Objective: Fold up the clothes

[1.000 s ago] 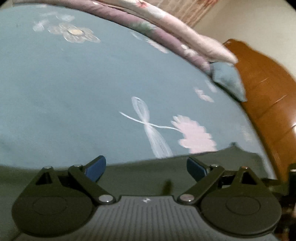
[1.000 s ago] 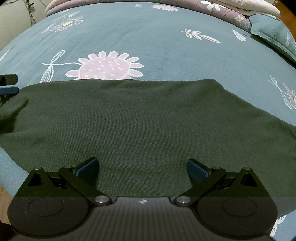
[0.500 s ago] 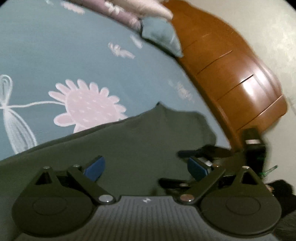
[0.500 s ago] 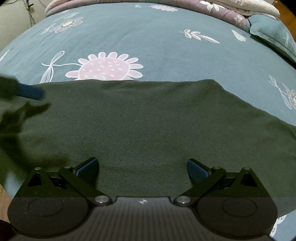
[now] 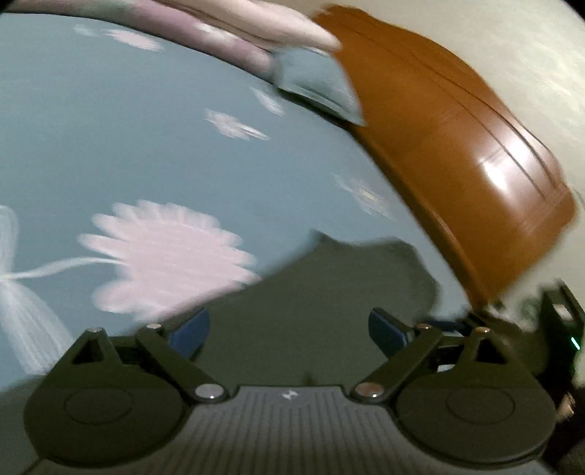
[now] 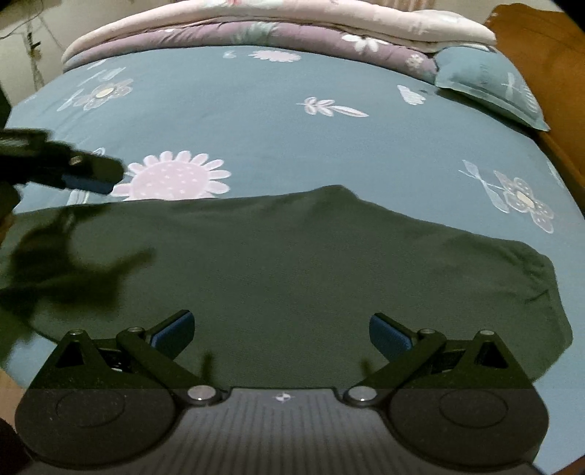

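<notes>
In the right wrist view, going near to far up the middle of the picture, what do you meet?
Right gripper, open → dark green garment → teal floral bedsheet → folded purple and pink quilt at the far edge.

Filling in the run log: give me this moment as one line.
step: pre-grasp | left gripper: open, empty | right gripper: open, empty | dark green garment: flat on bed sheet
</notes>
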A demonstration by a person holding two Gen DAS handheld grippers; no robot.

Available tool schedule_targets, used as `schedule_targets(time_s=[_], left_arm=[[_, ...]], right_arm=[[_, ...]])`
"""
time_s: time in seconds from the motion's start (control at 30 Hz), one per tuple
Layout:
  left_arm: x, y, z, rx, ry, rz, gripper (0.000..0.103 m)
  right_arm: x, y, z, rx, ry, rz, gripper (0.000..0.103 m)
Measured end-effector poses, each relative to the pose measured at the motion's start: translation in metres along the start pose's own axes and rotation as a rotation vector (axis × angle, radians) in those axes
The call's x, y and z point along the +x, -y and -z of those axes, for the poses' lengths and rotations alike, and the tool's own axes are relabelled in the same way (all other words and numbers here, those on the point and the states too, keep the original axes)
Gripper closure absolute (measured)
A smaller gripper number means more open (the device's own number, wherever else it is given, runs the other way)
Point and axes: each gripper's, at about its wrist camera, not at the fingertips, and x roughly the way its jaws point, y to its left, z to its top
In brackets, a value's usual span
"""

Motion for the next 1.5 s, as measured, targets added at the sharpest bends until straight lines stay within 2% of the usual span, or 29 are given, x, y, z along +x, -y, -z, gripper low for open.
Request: schedule_targets(time_s=[0.1, 0.17, 0.27, 0.33, 0.37, 0.47, 0.57, 0.67, 0.8, 0.87, 1.1, 1.2, 1.3, 1.43, 1.5], left_arm=[[0.033, 0.012, 0.003, 0.030, -0.062, 0.042, 0.009], [0.048, 0.011, 0.003, 0.035, -0.055, 0.008, 0.009], [0.054, -0.002, -0.009, -0.004, 0.007, -0.127, 0.016], [0.043, -0.004, -0.016, -0.076, 0.053, -0.165, 0.015], [0.036, 0.000, -0.017, -0.074, 0.070, -0.194, 0.015], [0.021, 0.020, -0.011, -0.051, 0.078, -0.203, 0.012], [0.013, 0.045, 0.006, -0.033, 0.063, -0.229, 0.012], [0.012, 0.064, 0.030, -0.051, 0.048, -0.282, 0.012], [0.015, 0.074, 0.052, -0.111, 0.029, -0.347, 0.012], [0.018, 0.075, 0.060, -0.130, 0.018, -0.390, 0.012], [0.030, 0.074, 0.056, -0.151, -0.027, -0.453, 0.009], [0.035, 0.085, 0.049, -0.100, -0.052, -0.498, 0.009], [0.040, 0.093, 0.042, -0.052, -0.060, -0.504, 0.009], [0.052, 0.087, 0.039, -0.058, -0.088, -0.517, 0.009], [0.056, 0.082, 0.041, -0.073, -0.097, -0.519, 0.009]], right_arm=[[0.003, 0.007, 0.001, 0.009, -0.006, -0.003, 0.000], [0.002, 0.010, 0.001, 0.003, 0.001, -0.008, 0.000], [-0.001, 0.017, 0.003, 0.000, 0.016, -0.017, 0.000], [-0.005, 0.026, 0.005, -0.001, 0.026, -0.016, 0.000], [-0.006, 0.031, 0.005, -0.003, 0.032, -0.015, 0.000], [-0.006, 0.056, 0.008, -0.005, 0.049, 0.004, 0.000], [0.001, 0.089, 0.010, 0.007, 0.060, 0.011, 0.000], [0.020, 0.116, 0.014, 0.013, 0.025, 0.008, 0.000], [0.048, 0.148, 0.022, 0.022, -0.032, -0.005, 0.000], [0.051, 0.158, 0.030, 0.061, -0.020, -0.039, 0.000], [0.050, 0.160, 0.051, 0.070, 0.084, -0.048, 0.000], [0.044, 0.164, 0.051, 0.060, 0.090, -0.076, 0.000], [0.032, 0.177, 0.043, 0.083, 0.099, -0.095, 0.000], [0.025, 0.202, 0.030, 0.105, 0.154, 0.007, 0.000], [0.034, 0.216, 0.030, 0.140, 0.104, 0.040, 0.000]])
